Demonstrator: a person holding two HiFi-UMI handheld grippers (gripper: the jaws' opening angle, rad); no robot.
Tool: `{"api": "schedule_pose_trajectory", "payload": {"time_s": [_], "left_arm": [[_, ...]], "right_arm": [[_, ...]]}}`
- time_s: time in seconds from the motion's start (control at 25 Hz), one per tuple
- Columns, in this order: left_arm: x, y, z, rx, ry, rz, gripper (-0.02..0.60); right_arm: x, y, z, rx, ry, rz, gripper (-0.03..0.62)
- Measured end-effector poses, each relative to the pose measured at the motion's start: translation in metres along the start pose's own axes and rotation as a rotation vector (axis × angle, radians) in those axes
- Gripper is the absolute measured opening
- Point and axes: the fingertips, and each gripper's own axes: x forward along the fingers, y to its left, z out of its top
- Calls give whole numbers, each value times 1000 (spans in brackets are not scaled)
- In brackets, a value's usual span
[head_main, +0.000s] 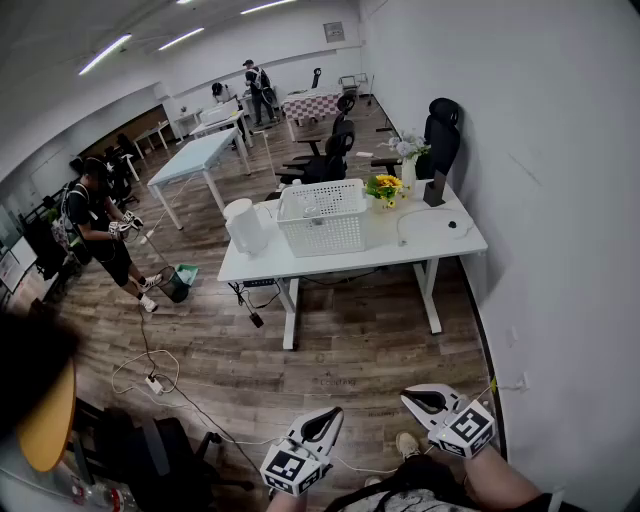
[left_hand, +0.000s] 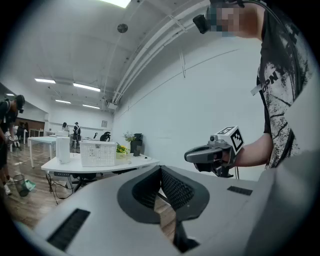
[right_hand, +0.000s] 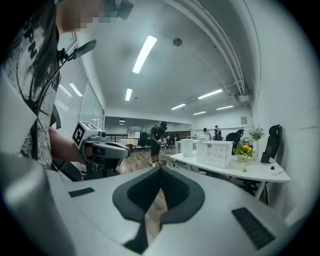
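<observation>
Both grippers are held low in front of the person, over the wooden floor and well short of the white desk (head_main: 440, 246). In the head view my left gripper (head_main: 329, 417) and my right gripper (head_main: 414, 398) point forward, side by side and apart. The left gripper view shows its own jaws (left_hand: 160, 171) with tips together and nothing between them, and the right gripper (left_hand: 200, 153) out to the side. The right gripper view likewise shows its jaws (right_hand: 161, 170) closed and empty, with the left gripper (right_hand: 112, 150) beside them. Neither touches anything.
On the desk stand a white mesh basket (head_main: 322, 217), a white cylinder (head_main: 245, 227), yellow flowers (head_main: 385, 187) and a cable. Black chairs (head_main: 330, 157) sit behind it. A person (head_main: 100, 222) stands at left near a green dustpan (head_main: 183, 280). Cables and a power strip (head_main: 155, 381) lie on the floor.
</observation>
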Motion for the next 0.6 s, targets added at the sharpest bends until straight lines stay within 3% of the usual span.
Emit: {"api": "schedule_pose_trajectory", "payload": {"time_s": [0.32,0.6], "left_arm": [[-3,-1,-2,10,3,-18,11],[-4,-2,-6,8,7,-26,11]], "right_arm": [[2,9,-1,-1,8,-8,23],[5,13,1,64,-29,29,23]]}}
